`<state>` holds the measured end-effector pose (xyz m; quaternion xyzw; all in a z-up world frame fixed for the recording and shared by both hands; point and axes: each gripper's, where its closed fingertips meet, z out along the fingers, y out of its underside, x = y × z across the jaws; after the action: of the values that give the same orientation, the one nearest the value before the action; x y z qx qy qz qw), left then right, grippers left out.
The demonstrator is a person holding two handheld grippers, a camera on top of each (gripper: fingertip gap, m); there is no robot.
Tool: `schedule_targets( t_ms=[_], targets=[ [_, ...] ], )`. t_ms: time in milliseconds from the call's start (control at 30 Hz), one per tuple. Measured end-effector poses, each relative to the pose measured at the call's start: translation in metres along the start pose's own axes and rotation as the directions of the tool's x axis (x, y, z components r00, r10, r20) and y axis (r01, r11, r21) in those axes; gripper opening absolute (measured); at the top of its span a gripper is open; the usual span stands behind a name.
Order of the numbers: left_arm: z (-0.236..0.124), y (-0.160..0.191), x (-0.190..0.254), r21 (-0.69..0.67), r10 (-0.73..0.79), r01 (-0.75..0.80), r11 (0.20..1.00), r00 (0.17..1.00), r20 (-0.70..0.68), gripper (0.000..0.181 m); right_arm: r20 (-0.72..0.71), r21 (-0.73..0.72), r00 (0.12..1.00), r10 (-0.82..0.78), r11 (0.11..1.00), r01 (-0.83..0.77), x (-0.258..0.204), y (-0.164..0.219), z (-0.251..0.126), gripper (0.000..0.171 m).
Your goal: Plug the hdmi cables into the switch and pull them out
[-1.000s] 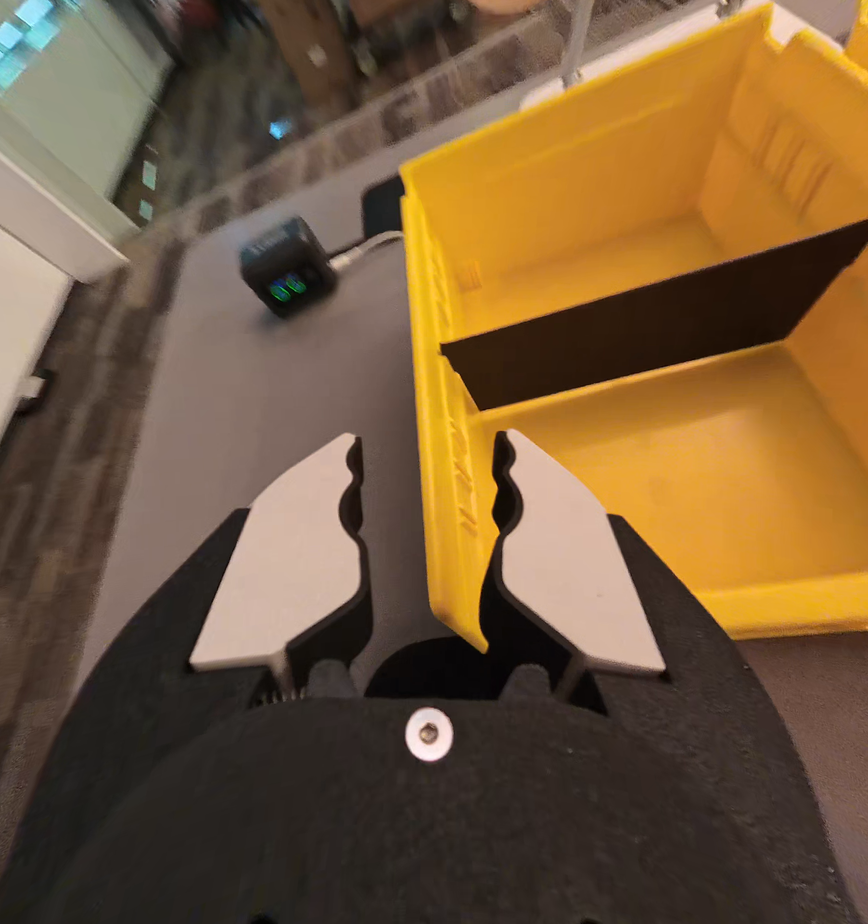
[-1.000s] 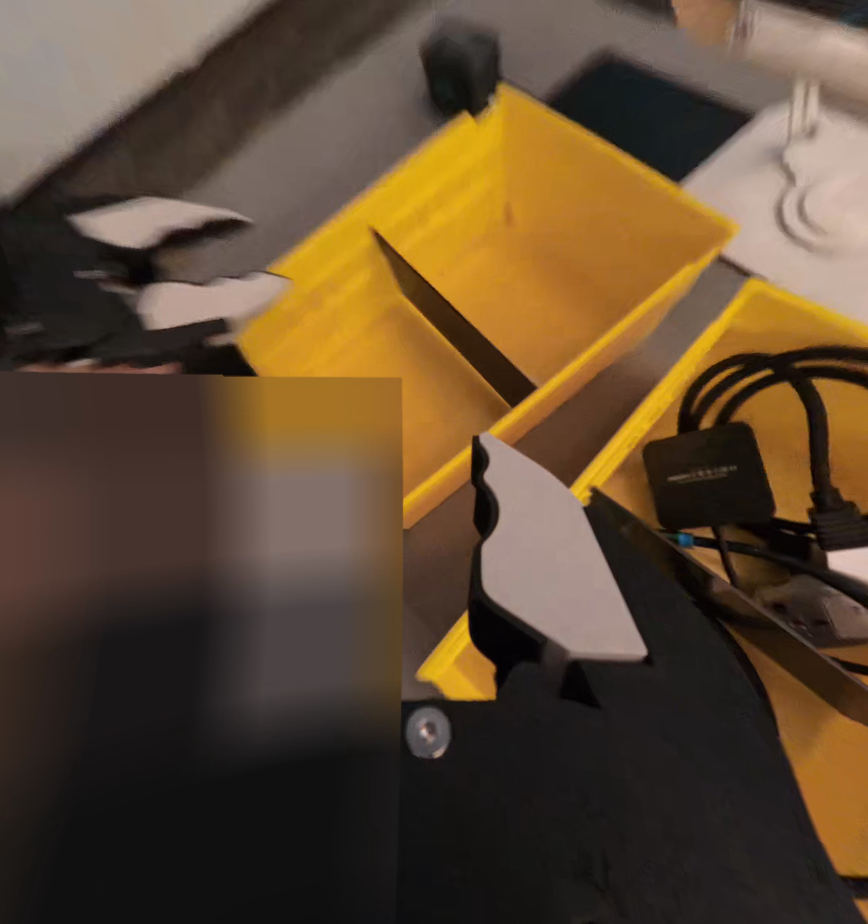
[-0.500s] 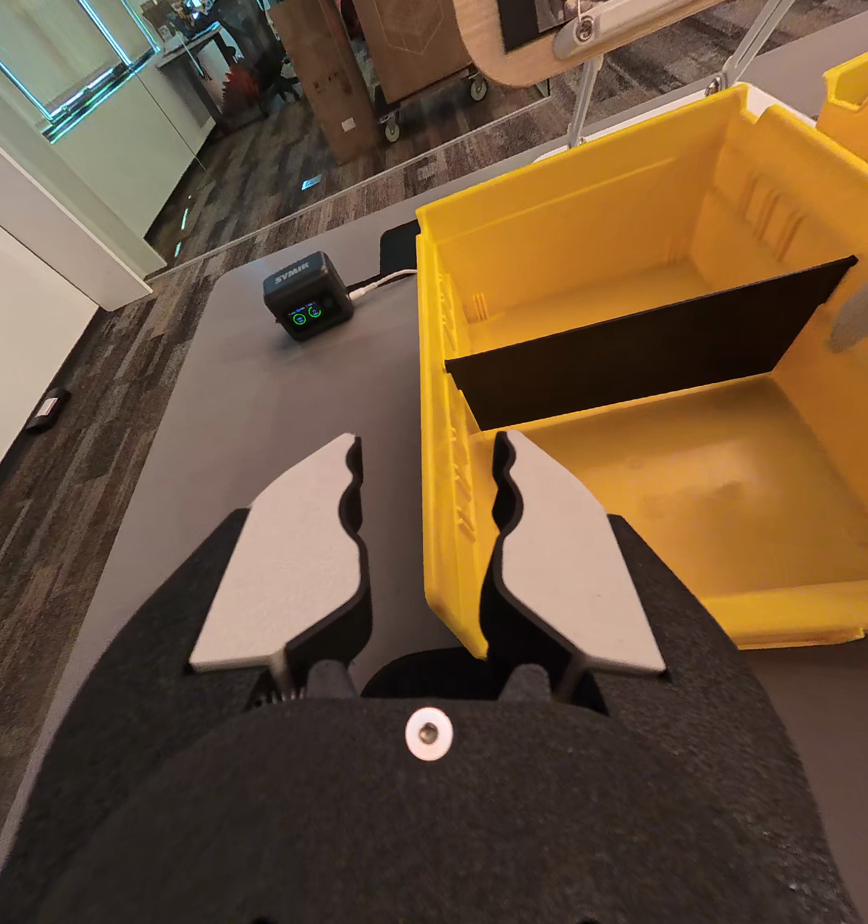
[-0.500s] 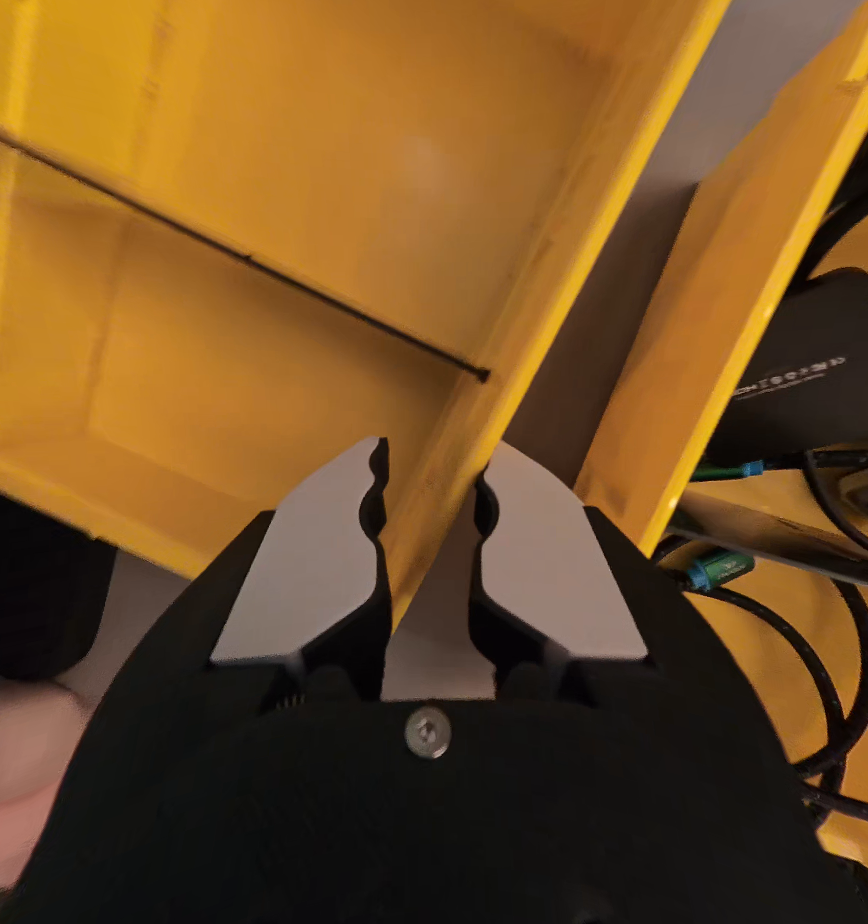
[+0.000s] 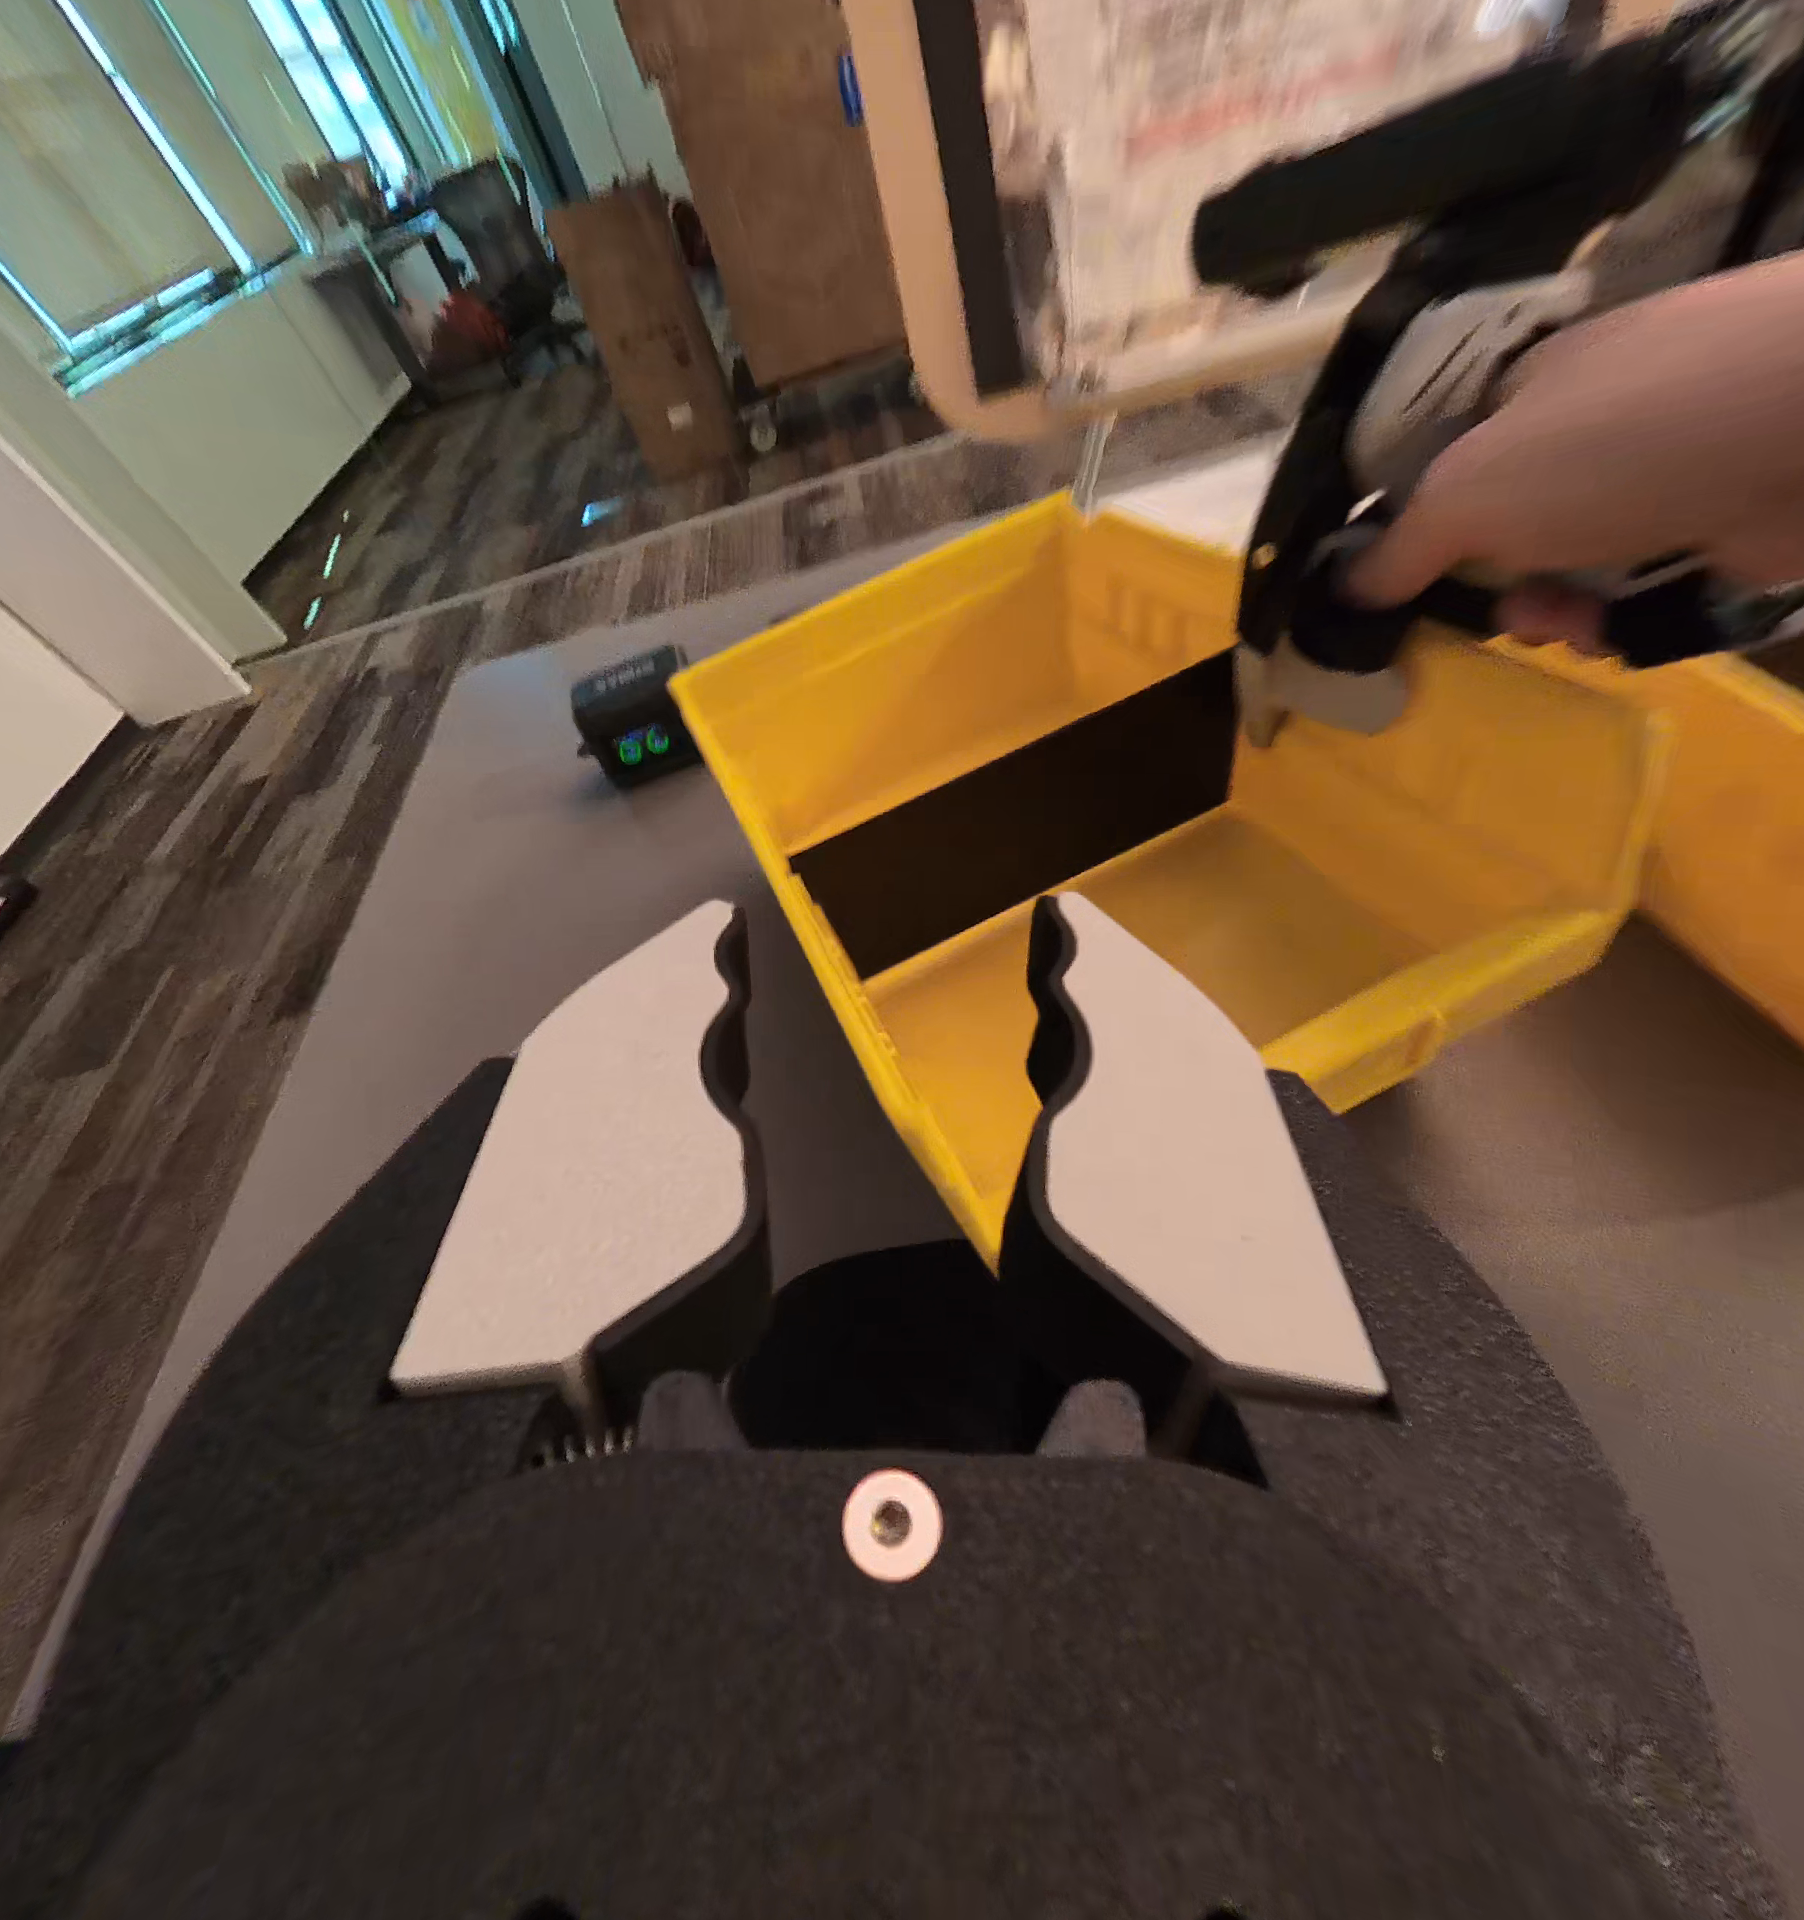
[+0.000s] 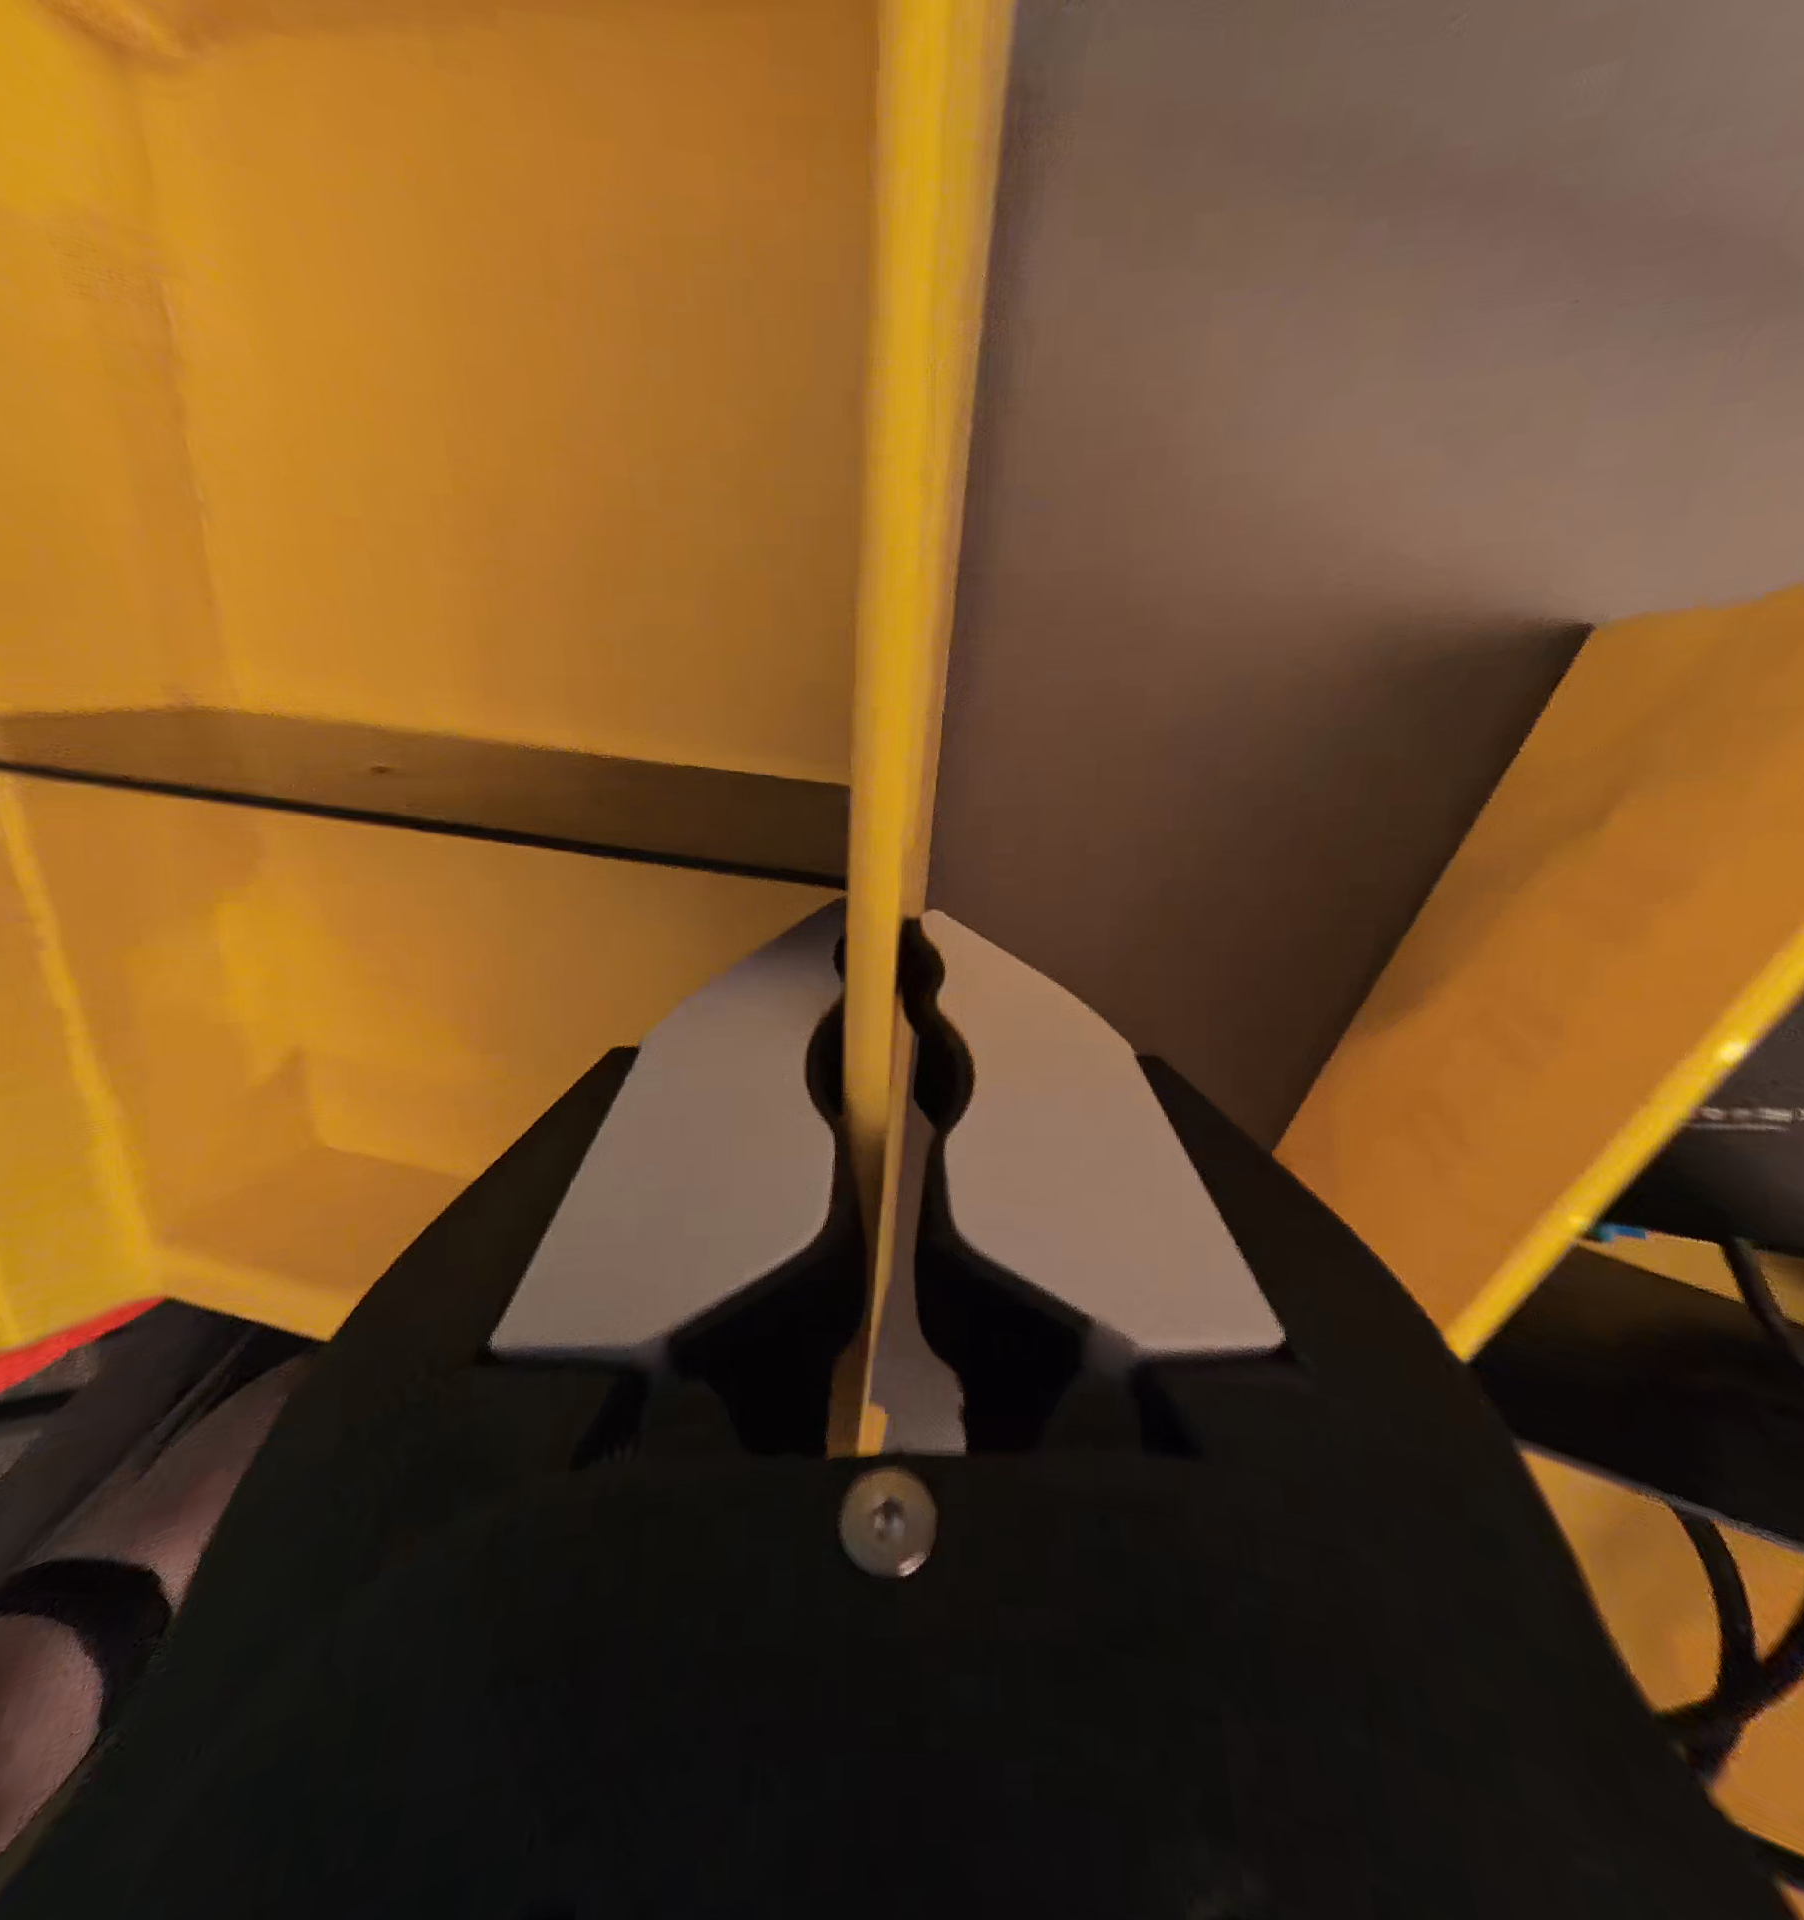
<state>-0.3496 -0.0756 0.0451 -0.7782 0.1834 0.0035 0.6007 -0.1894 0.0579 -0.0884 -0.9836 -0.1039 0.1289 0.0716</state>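
Observation:
An empty yellow bin [image 5: 1324, 935] with a black divider [image 5: 1012, 821] stands on the grey table. My left gripper [image 5: 885, 909] is open and straddles the bin's near left wall without clamping it. My right gripper [image 6: 882, 920] is shut on the bin's right wall [image 6: 919, 520], next to the divider's end. It also shows in the left wrist view [image 5: 1282, 707], held by a hand. A second yellow bin [image 6: 1604, 935] on the right holds the black switch [image 6: 1760, 1122] and black cables [image 6: 1750, 1621], mostly hidden behind its wall.
A small black device with green lights [image 5: 633, 717] sits on the grey table [image 5: 524, 935] behind the bin. The table's left edge drops to a wood-pattern floor [image 5: 150, 987]. The second bin [image 5: 1771, 831] stands close to the first one's right side. The grippers' ends are close to 25 cm from one another.
My right gripper has closed on the bin's right wall. The bin has turned and shifted in the left wrist view. My left gripper is still open around the left wall.

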Motion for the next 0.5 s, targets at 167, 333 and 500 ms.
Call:
schedule_targets(
  t_ms=[167,333,500],
  targets=[
    [-0.086,-0.062,0.0,0.197,-0.031,0.036,0.98,0.999,-0.027,0.05,0.146,0.026,0.985,-0.089,0.996,0.086,-0.027,-0.012,-0.085,0.005],
    [-0.113,-0.087,0.044,0.23,-0.034,0.096,0.968,0.964,-0.263,0.053,0.225,0.094,0.97,-0.092,0.993,0.073,0.019,0.011,-0.216,0.006],
    [-0.025,-0.072,0.154,-0.069,-0.116,0.093,0.993,0.78,-0.614,0.058,0.116,0.214,0.993,0.023,0.976,-0.048,0.162,0.077,-0.304,0.006]
  ],
)
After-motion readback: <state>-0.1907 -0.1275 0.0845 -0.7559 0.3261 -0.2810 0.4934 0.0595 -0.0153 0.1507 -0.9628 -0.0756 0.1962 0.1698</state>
